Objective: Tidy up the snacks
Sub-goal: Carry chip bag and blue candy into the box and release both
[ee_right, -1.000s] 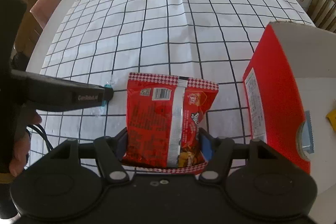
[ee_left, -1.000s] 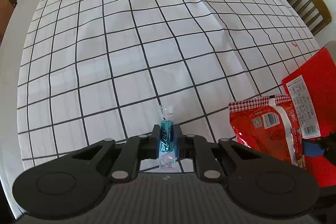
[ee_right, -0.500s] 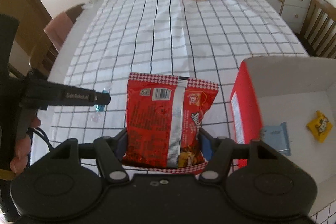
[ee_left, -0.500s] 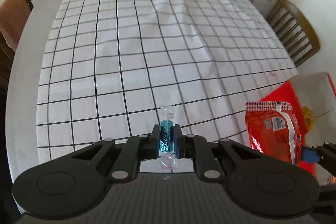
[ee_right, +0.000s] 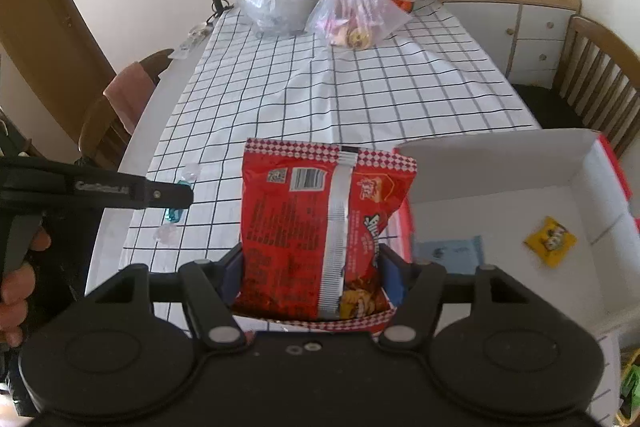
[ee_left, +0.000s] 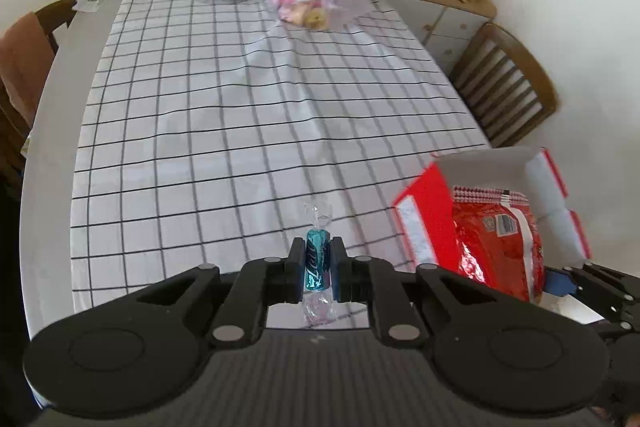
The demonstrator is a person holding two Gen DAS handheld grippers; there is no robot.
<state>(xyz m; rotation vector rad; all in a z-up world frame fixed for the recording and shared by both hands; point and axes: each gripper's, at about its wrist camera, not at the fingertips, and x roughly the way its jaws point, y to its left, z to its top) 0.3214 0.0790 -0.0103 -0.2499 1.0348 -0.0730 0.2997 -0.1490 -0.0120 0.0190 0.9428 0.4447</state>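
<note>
**Both grippers loaded beside the red box**

The left gripper (ee_left: 318, 269) is clenched on a blue wrapped candy (ee_left: 318, 259), held above the checked tablecloth (ee_left: 240, 115) left of the red box (ee_right: 560, 187). The right gripper (ee_right: 312, 281) grasps a red snack bag (ee_right: 320, 227), barcode facing up, at the box's left wall. The bag's lettering is too blurred to read. A yellow packet (ee_right: 551, 241) lies inside the box.
</note>
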